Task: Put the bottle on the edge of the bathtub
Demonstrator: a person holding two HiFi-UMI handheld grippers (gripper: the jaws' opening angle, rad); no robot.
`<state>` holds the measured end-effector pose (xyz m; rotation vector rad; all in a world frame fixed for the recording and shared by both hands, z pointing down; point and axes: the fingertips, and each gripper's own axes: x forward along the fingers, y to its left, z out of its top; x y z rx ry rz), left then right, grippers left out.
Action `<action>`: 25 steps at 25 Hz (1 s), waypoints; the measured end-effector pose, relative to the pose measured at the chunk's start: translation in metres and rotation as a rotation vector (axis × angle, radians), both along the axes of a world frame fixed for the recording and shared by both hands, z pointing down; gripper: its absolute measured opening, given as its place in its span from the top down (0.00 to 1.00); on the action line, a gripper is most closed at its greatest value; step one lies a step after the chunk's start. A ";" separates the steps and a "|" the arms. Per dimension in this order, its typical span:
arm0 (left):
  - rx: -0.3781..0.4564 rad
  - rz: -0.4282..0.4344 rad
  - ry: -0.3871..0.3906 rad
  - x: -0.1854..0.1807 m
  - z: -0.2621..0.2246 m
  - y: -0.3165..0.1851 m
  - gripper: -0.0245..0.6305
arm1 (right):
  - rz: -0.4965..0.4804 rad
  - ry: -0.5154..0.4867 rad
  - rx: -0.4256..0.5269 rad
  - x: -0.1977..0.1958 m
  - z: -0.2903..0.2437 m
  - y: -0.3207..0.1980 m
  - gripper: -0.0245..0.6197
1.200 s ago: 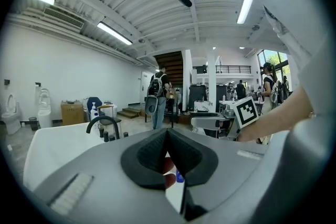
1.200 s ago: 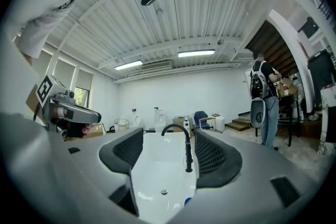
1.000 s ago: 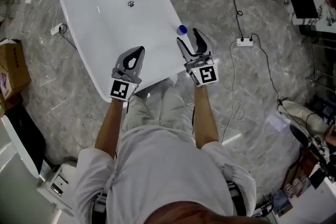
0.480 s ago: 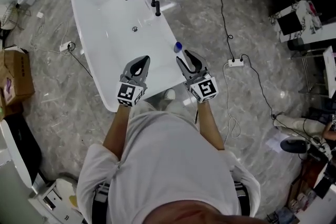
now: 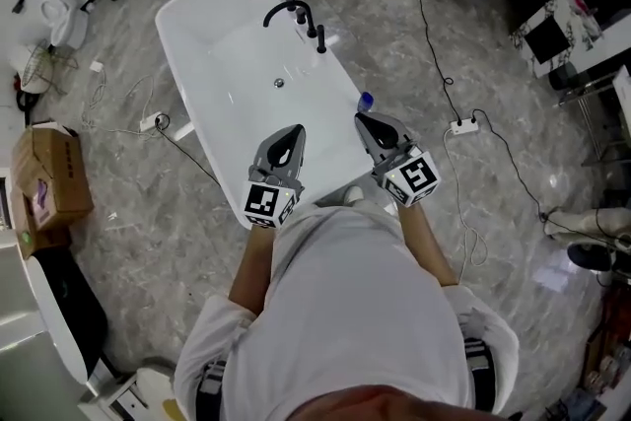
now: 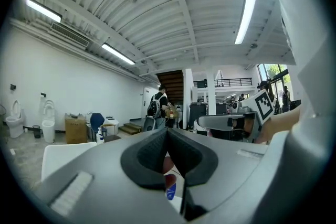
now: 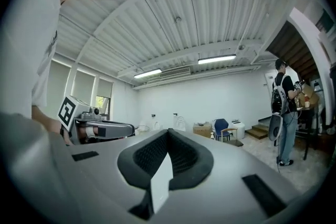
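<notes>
One bottle point(image 5: 366, 100) is seen cap-up on the right rim of the bathtub point(image 5: 340, 74), where the task wants it, so the placing is judged done. Just behind it, and apart from it, the right gripper point(image 5: 363, 120) is held level; its jaws have just been closing and are now pressed fully together with nothing between them. The left gripper point(image 5: 294, 130) is held alongside over the tub's near end, jaws likewise shut and empty, probably so that the bottle is not knocked.
</notes>
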<state>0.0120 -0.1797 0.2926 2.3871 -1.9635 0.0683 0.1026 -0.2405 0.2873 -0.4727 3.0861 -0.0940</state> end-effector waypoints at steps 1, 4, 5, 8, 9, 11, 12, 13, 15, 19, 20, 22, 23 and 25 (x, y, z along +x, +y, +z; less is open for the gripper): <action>0.005 0.002 0.002 -0.003 -0.006 0.007 0.96 | -0.009 -0.011 -0.014 -0.005 -0.007 0.008 0.96; 0.025 0.009 0.026 -0.016 -0.023 0.027 0.96 | -0.045 -0.023 -0.020 -0.021 -0.027 0.034 0.96; 0.033 0.013 0.032 -0.017 -0.026 0.034 0.96 | -0.059 -0.016 -0.010 -0.025 -0.033 0.044 0.96; 0.055 0.021 0.033 -0.015 -0.030 0.054 0.96 | -0.091 -0.014 0.013 -0.025 -0.040 0.067 0.96; 0.056 0.018 0.031 -0.013 -0.029 0.058 0.96 | -0.097 -0.019 0.013 -0.023 -0.040 0.070 0.96; 0.050 -0.004 0.036 -0.013 -0.029 0.066 0.96 | -0.108 -0.028 -0.003 -0.020 -0.038 0.073 0.96; 0.046 -0.019 0.040 -0.017 -0.030 0.070 0.96 | -0.118 -0.030 -0.015 -0.022 -0.037 0.075 0.96; 0.044 -0.036 0.041 -0.022 -0.032 0.074 0.97 | -0.132 -0.033 -0.024 -0.027 -0.038 0.077 0.96; 0.039 -0.068 0.038 -0.030 -0.037 0.080 0.97 | -0.169 -0.037 -0.033 -0.038 -0.039 0.078 0.96; 0.016 -0.126 0.042 -0.033 -0.038 0.081 0.96 | -0.240 -0.023 -0.031 -0.050 -0.036 0.073 0.96; 0.013 -0.135 0.044 -0.032 -0.037 0.080 0.96 | -0.254 -0.017 -0.025 -0.052 -0.035 0.072 0.96; 0.005 -0.149 0.047 -0.032 -0.032 0.079 0.96 | -0.277 -0.009 -0.023 -0.055 -0.032 0.072 0.96; 0.001 -0.155 0.050 -0.031 -0.029 0.079 0.96 | -0.286 -0.007 -0.026 -0.055 -0.029 0.072 0.96; -0.006 -0.167 0.060 -0.030 -0.023 0.078 0.96 | -0.301 -0.003 -0.035 -0.055 -0.025 0.073 0.96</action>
